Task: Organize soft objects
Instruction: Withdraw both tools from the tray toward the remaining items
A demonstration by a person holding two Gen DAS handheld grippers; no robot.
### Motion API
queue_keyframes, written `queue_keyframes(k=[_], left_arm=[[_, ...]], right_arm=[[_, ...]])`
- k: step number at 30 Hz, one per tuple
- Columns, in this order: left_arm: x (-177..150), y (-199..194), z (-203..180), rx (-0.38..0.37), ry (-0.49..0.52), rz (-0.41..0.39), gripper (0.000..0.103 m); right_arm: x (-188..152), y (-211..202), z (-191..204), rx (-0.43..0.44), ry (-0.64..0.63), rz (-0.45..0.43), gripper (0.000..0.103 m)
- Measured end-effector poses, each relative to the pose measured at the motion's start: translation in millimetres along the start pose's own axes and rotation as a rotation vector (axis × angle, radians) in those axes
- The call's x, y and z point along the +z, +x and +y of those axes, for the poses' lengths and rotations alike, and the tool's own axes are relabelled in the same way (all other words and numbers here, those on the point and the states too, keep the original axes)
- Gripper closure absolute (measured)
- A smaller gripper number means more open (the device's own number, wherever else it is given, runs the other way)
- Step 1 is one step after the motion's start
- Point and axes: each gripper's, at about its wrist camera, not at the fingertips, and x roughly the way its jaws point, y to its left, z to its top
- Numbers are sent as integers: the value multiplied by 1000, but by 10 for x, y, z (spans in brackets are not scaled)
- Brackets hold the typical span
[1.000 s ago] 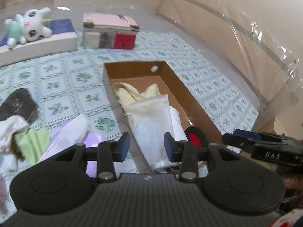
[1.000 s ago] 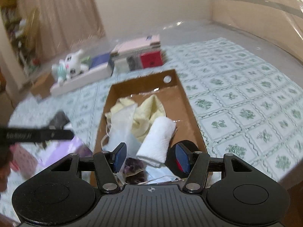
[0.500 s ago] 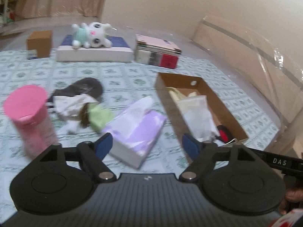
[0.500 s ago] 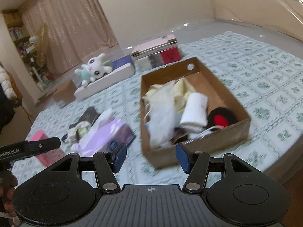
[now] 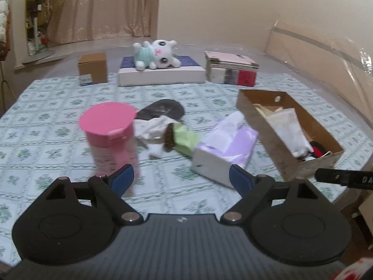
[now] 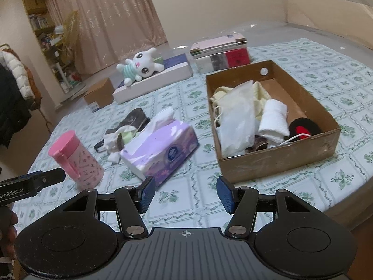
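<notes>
We held both grippers above the near edge of the bed (image 6: 303,53), the left gripper (image 5: 181,179) with jaws just spread wide and empty, the right gripper (image 6: 185,192) parted and empty, apparently free for the next pick. Sorted cloths filled the cardboard box (image 6: 279,156) toward the right edge; a loose fabric pile (image 5: 163,131) lay mid-bed between pink cup (image 5: 109,135) and tissue box (image 5: 223,149), unsorted

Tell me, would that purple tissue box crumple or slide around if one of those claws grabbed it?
The tissue box looks like a soft plastic-wrapped pack, so it would probably dent under the pads. A loose tissue sticks out of the top and would likely flop. It seems light, so a push might slide it across the tablecloth.
</notes>
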Motion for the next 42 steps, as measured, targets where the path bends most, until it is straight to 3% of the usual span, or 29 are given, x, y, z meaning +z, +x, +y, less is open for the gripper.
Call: queue_keyframes(k=[14,28,34,42], left_arm=[[-140,-61,220,45,-17,36,16],[-135,-48,240,1,3,33,16],[80,-91,357,-49,16,9,16],[578,-55,593,-64,165,-36,16]], right_arm=[[-31,75,175,23,-26,17,45],[16,207,238,35,-38,32,45],[184,348,332,55,-101,31,45],[544,677,534,108,-296,41,45]])
